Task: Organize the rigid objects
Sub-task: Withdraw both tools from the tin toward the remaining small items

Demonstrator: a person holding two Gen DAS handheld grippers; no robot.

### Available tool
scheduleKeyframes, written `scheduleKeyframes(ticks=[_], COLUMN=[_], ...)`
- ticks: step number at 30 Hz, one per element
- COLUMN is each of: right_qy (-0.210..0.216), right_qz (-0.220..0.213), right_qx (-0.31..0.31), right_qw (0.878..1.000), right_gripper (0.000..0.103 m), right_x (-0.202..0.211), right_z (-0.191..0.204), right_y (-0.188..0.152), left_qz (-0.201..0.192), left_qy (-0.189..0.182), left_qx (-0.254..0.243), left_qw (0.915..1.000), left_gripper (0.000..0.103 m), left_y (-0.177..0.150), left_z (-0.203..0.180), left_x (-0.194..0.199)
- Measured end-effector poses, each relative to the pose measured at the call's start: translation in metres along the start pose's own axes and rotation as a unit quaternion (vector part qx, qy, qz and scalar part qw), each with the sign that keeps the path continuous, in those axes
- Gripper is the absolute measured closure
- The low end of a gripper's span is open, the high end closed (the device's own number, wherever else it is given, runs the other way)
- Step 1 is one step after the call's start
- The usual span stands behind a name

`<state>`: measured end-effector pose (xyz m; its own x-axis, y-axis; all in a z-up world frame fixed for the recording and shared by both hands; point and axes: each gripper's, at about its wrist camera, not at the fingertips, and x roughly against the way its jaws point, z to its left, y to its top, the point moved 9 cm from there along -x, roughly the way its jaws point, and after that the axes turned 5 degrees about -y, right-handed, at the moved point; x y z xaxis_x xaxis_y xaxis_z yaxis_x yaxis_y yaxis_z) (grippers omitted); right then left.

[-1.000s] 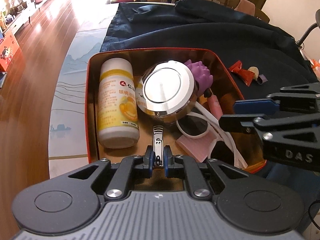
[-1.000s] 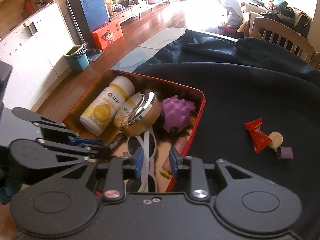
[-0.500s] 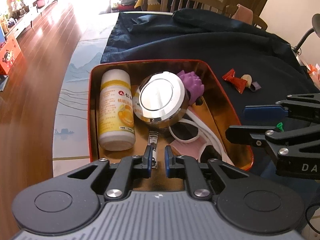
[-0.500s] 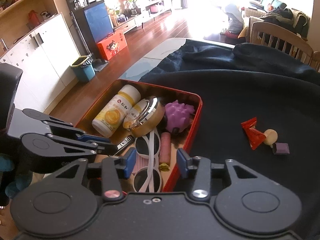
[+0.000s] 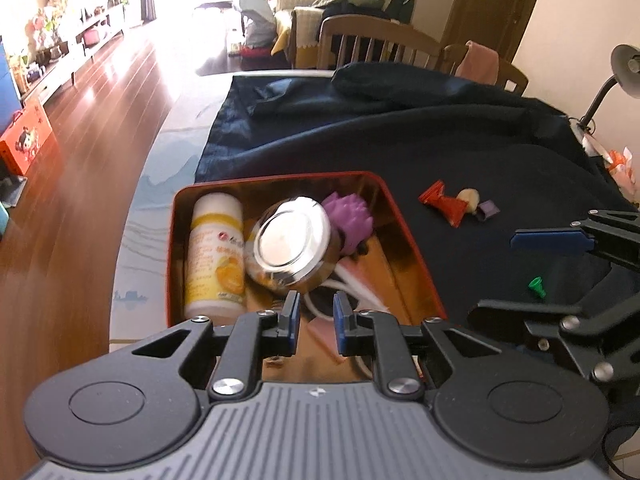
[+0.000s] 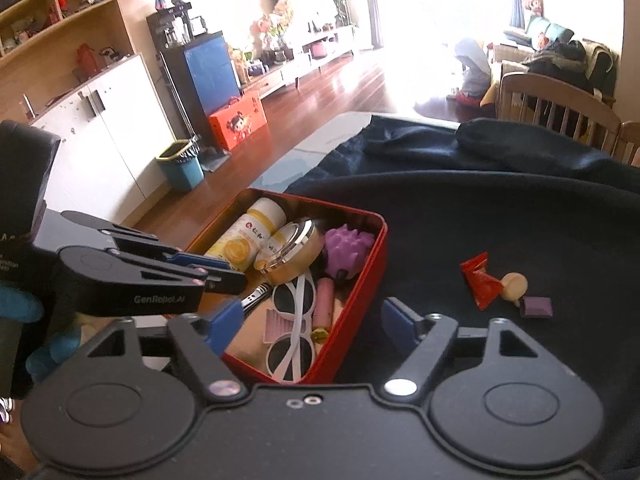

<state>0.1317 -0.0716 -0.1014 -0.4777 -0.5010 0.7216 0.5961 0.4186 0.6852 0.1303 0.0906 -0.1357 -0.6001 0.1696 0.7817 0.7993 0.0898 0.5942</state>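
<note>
A red tin box point(image 5: 404, 232) point(image 6: 360, 280) holds a yellow-white bottle point(image 5: 216, 256), a round metal-lidded jar point(image 5: 292, 240), a purple spiky ball point(image 5: 348, 220), white sunglasses point(image 6: 294, 332) and a nail clipper point(image 6: 254, 296). My left gripper point(image 5: 316, 322) hovers above the box's near end, its jaws opening with nothing between them. My right gripper point(image 6: 312, 320) hangs over the box's near right corner, its jaws opening wide and empty. On the dark cloth to the right lie a red candy wrapper point(image 6: 480, 280), a beige round piece point(image 6: 514, 286) and a purple piece point(image 6: 538, 306).
A small green piece point(image 5: 537, 287) lies on the dark cloth point(image 5: 400, 140) near the right gripper point(image 5: 516, 276). Wooden chairs point(image 5: 372, 44) stand behind the table. The table edge and wood floor point(image 5: 80, 152) are to the left. A desk lamp point(image 5: 624, 72) stands far right.
The left gripper let go of the nail clipper in the box and lifted away, jaws parting. The right gripper's jaws spread wide as it rose and drew back.
</note>
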Motion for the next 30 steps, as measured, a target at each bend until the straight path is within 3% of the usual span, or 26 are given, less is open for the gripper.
scheduleKeyframes(ticks=[2, 4, 9, 18, 21, 26, 30], right_qy=[0.0, -0.001, -0.008, -0.039, -0.044, -0.043, -0.044], right_qz=[-0.008, -0.016, -0.03, -0.02, -0.007, 0.015, 0.033], right_qx=[0.002, 0.001, -0.011, -0.01, 0.0, 0.017, 0.026], right_qw=[1.0, 1.0, 0.999, 0.999, 0.999, 0.999, 0.998], right_gripper=[0.018, 0.015, 0.01, 0.009, 0.008, 0.007, 0.012], right_x=[0.007, 0.015, 0.034, 0.047, 0.043, 0.037, 0.028], right_z=[-0.005, -0.012, -0.041, -0.098, -0.112, -0.13, -0.142], right_y=[0.0, -0.002, -0.008, -0.033, -0.048, -0.07, -0.085], left_qz=[-0.008, -0.014, -0.029, -0.042, -0.043, -0.041, -0.043], left_qy=[0.002, 0.003, 0.002, 0.005, 0.016, 0.002, 0.009], left_qx=[-0.003, -0.006, -0.005, 0.01, -0.003, -0.004, -0.011], left_qw=[1.0, 0.9999, 0.9996, 0.9991, 0.9989, 0.9992, 0.999], left_gripper=[0.085, 0.076, 0.044, 0.024, 0.023, 0.019, 0.013], left_y=[0.003, 0.005, 0.01, 0.022, 0.028, 0.035, 0.041], left_z=[-0.007, -0.014, -0.032, -0.069, -0.084, -0.11, -0.128], left_x=[0.003, 0.004, 0.003, -0.012, -0.021, -0.039, -0.055])
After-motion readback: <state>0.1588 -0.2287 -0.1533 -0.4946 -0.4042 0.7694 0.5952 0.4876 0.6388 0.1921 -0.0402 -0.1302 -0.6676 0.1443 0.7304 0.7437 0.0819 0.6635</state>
